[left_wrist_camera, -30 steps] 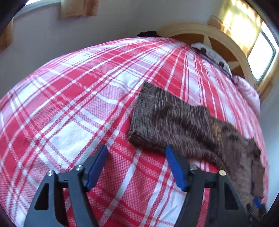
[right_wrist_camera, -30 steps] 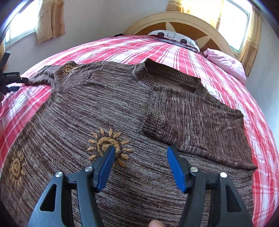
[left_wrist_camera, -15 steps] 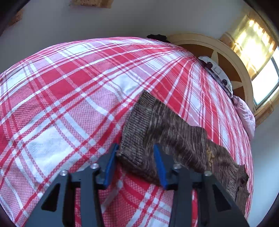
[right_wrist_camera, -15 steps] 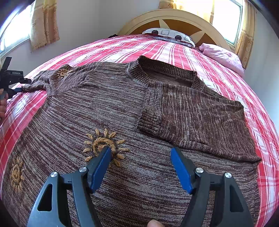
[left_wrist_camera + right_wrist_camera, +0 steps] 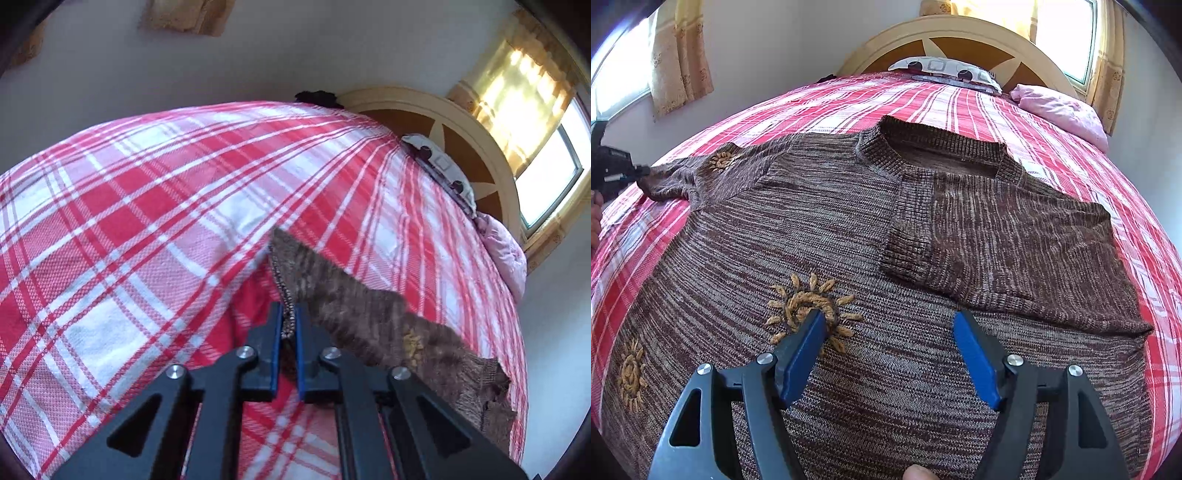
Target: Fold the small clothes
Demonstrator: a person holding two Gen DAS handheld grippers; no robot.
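The left gripper [image 5: 288,325] has just clamped the cuff of the brown knitted sweater [image 5: 886,229]; one sleeve already lies folded beyond the wide-open, empty right gripper [image 5: 890,343] (this sleeve and body remain).

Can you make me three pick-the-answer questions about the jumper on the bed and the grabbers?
1. Where does the folded sleeve lie?
A. On the jumper's chest
B. On the pillow
C. Off the bed

2. How many sun patterns show on the jumper in the right wrist view?
A. One
B. Three
C. Six

3. What is the left grabber doing?
A. Hanging open
B. Pinching the other sleeve's cuff
C. Holding a pillow

Answers:
1 A, it is folded across the chest below the collar.
2 B, one on the sleeve, two on the body.
3 B, its blue pads are shut on the knit edge.
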